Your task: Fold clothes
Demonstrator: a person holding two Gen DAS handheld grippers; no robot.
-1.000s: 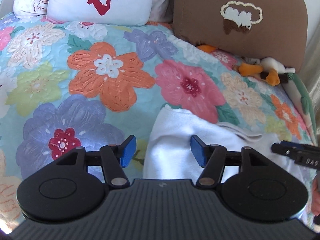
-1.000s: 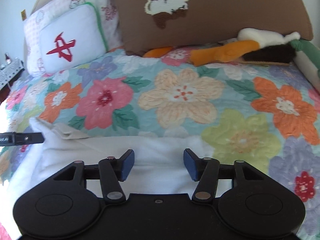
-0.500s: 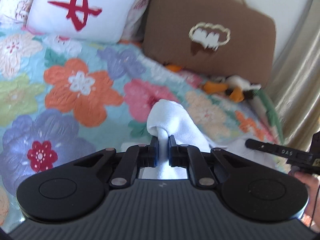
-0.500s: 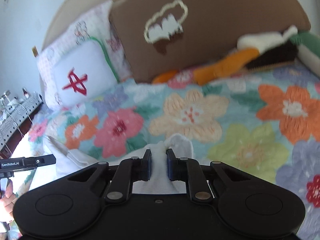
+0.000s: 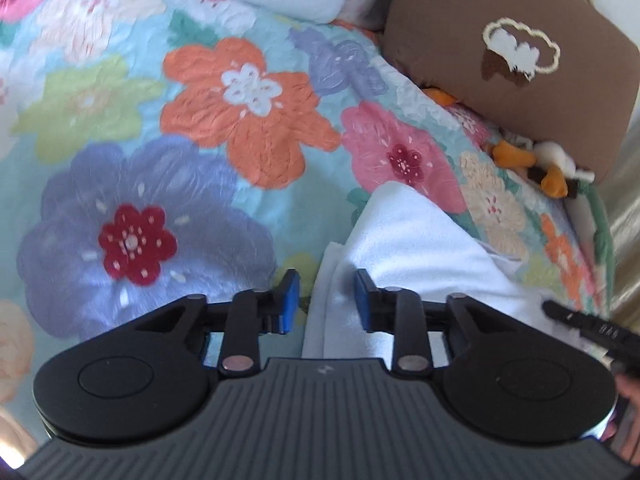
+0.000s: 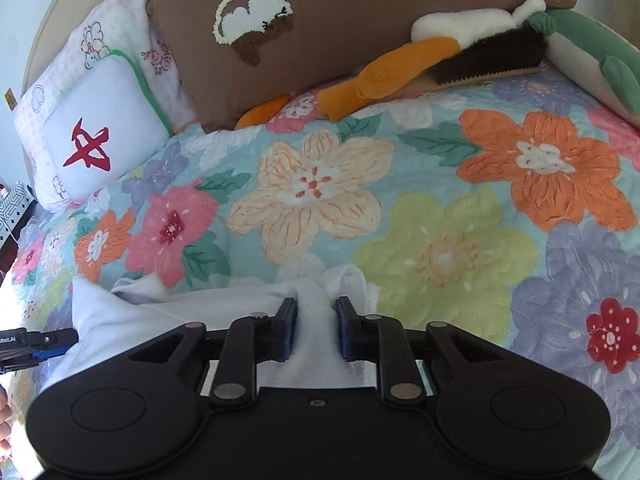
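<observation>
A bed (image 6: 500,184) under a floral quilt filled both views, with a brown cushion (image 6: 360,20), a white pillow bearing a red character (image 6: 100,132) and a plush toy (image 6: 460,48) ranged along its far edge. The white garment (image 5: 416,248) lay on the near part of the quilt, its long axis running across from one hand to the other, a folded layer sitting on a lower one.

The left tongs (image 5: 327,300) had just been opening; their blue pads stood apart and clear of the cloth, straddling the garment's left edge without pressing on it. The right tongs (image 6: 317,328) had likewise just been opening, and a ridge of the white fabric rose between the pads; they seemed to flank it loosely, not pinch it.

Each hand sat at its own end of the garment, neither nearer than the other, and the cloth lay straight ahead of and beneath both tongs. The fold looked just laid down, so the next crease would likely run across that long axis.
</observation>
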